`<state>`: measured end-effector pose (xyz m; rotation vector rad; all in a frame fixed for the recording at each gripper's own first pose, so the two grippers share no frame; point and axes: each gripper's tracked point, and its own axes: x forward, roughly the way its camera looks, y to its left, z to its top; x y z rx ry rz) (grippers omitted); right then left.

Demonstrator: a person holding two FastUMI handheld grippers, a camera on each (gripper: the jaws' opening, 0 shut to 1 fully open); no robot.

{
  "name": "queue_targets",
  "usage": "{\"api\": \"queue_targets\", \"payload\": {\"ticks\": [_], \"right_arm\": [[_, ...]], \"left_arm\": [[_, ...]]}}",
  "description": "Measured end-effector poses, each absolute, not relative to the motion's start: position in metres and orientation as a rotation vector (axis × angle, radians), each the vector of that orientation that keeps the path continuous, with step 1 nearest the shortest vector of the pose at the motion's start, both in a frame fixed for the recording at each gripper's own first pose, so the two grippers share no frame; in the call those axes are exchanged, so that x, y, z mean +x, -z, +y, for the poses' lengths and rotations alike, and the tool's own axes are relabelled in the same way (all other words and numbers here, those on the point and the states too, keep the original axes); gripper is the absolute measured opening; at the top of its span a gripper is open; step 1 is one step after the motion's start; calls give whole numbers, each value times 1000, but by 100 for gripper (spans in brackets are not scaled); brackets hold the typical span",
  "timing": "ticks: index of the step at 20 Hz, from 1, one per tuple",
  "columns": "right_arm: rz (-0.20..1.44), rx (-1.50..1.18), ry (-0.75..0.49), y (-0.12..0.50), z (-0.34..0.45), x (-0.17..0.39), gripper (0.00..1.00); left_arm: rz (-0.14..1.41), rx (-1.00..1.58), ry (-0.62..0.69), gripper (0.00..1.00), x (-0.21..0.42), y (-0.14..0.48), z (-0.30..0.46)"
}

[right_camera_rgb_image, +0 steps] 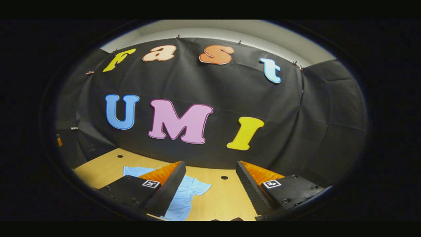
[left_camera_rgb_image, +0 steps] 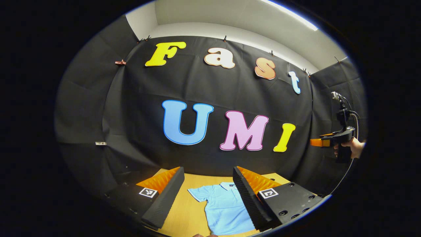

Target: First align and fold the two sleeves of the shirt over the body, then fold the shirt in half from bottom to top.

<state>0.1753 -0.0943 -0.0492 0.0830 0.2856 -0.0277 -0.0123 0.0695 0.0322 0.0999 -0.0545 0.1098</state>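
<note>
Hovering high above the surface (left_camera_rgb_image: 194, 210), both tongs stand with their jaws spread wide and hold nothing, which reads as a starting stance: neither has come down to the cloth, and no fold looks begun. The left tongs (left_camera_rgb_image: 209, 194) look down between their own fingers onto the shirt (left_camera_rgb_image: 223, 210), a pale blue short-sleeved polo lying flat, collar toward the back wall, one sleeve spread out to the side and the other hidden behind a finger. Off to the side in the left gripper view, the right tongs (left_camera_rgb_image: 317, 142) are held up in a hand (left_camera_rgb_image: 357, 147), well apart from the garment, a cable trailing down from them. In the right gripper view the shirt sits low and to the left, partly behind one finger, with a sleeve reaching out on each side; that offset suggests each of the tongs is placed over its own half so each can take the sleeve nearest it. The surface is light wood with a few small dark holes, bare around the shirt. Black cloth hangs behind and at the sides, clipped along the top beneath a pale wall and ceiling with a strip light.
</note>
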Motion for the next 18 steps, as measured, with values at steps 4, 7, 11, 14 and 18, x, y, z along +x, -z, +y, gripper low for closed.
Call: {"api": "queue_targets", "payload": {"ticks": [4,7,11,14,18], "right_arm": [[393,132,-15,115,-85,249,97],[497,124,-57,186,-74,307,97],[692,161,-157,309,-43,358,97],[897,167,-230,419,-27,369,97],[1095,164,-258,511,-22,363,98]], "left_arm": [[-46,115,-154,96,14,-30,74],[-23,118,-192,96,44,-21,75],[39,99,-249,96,96,1,74],[108,87,-294,97,135,22,67],[146,122,-328,97,166,35,49]]}}
